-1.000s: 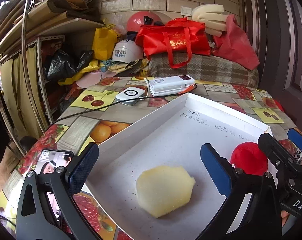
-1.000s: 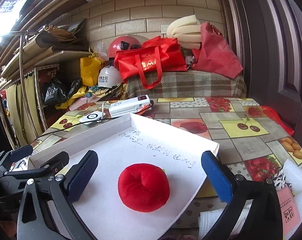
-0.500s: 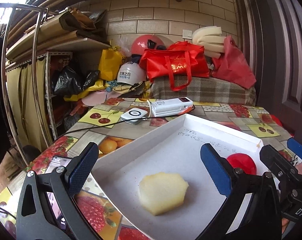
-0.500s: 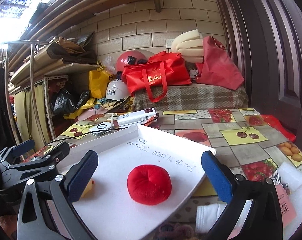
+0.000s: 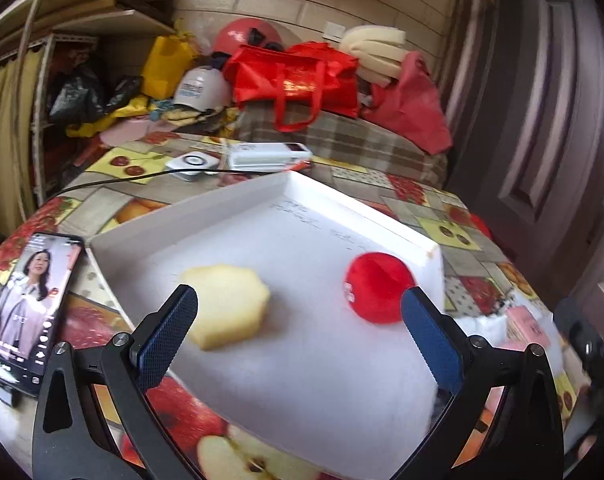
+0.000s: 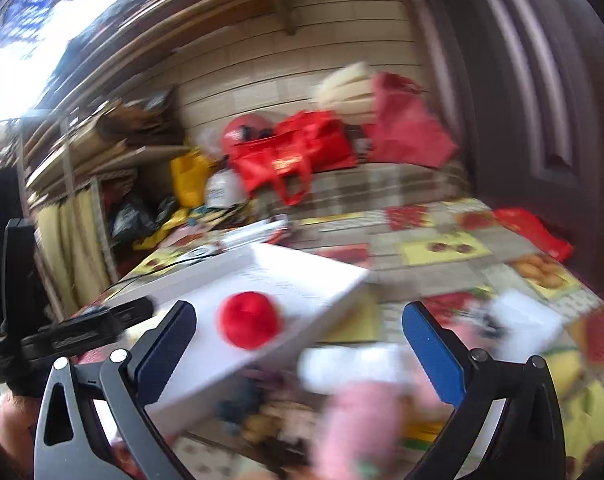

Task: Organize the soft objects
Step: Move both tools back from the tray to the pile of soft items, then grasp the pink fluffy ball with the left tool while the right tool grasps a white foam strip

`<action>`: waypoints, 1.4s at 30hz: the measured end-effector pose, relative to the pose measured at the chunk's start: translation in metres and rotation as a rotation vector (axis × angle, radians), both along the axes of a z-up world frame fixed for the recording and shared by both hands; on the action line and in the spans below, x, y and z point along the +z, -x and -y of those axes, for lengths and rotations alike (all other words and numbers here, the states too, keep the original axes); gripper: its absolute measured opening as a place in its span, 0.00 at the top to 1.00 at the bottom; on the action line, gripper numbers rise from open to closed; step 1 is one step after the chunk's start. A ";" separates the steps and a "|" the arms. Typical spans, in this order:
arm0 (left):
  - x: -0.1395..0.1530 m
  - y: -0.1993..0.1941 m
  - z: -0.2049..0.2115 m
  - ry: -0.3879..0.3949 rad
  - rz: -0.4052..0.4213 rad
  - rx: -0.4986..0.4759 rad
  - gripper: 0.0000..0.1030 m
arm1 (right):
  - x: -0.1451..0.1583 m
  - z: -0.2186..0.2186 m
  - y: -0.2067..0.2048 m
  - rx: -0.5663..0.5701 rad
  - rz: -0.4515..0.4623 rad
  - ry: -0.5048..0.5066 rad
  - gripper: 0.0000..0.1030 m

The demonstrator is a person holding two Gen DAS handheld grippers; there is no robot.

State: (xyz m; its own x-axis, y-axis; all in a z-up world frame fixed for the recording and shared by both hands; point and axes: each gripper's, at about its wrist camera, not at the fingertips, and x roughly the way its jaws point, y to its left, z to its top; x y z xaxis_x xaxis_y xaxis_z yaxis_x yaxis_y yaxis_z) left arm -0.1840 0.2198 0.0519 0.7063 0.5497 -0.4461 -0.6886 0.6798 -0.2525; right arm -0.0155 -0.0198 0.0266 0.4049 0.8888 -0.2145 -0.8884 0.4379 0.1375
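Grippers are both standing wide open and holding nothing: the left gripper is hanging above the near part of a white tray, its blue pads spread on either side of the tray's floor, and the right gripper is hovering over the tray's right edge and the clutter just beside it. Inside the tray, a pale yellow soft piece is lying toward the left and a red soft ball is sitting toward the right, near the tray's right wall, the two well apart. From the right wrist view, heavily blurred, the red ball is showing on the white tray, with pink and white soft things lying on the fruit-print tablecloth below the open fingers. A phone with a lit screen is lying just left of the tray.
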 end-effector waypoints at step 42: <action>-0.001 -0.110 0.138 -0.238 -0.198 -0.506 0.56 | -0.010 0.113 -0.083 -0.057 -0.176 0.136 0.82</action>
